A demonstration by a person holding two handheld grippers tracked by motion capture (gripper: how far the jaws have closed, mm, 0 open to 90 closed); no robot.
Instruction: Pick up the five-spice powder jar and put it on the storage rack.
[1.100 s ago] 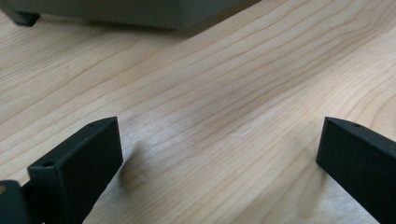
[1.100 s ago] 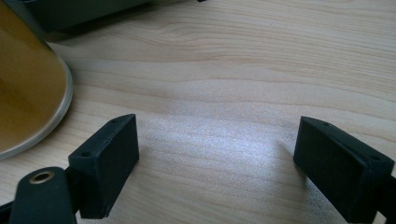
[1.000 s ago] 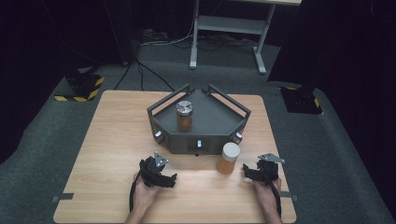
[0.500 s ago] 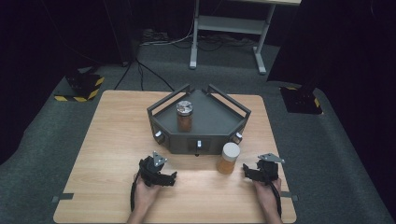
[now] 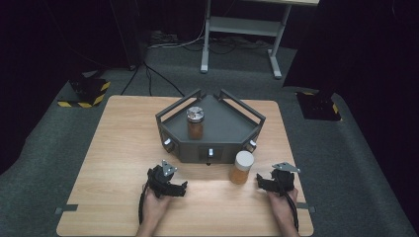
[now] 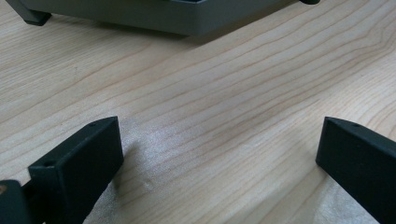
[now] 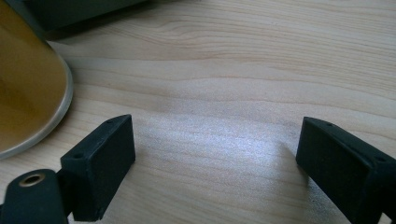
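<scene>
The right gripper [image 5: 261, 180] has just widened its empty fingers beside the white-lidded amber jar [image 5: 242, 168], at its nine o'clock. The left gripper [image 5: 182, 186] rests spread on the bench [image 5: 118, 148]; a grasp looks imminent.

No text, label, brand, number or sign can be read in any of the views. The nearest thing to a sign is the yellow-and-black hazard striping on the dark floor block [image 5: 85, 92] left of the desk, and a similar stripe on the block [image 5: 318, 105] to the right; neither carries letters. The jars and the grey stand bear no legible label at this size.
</scene>
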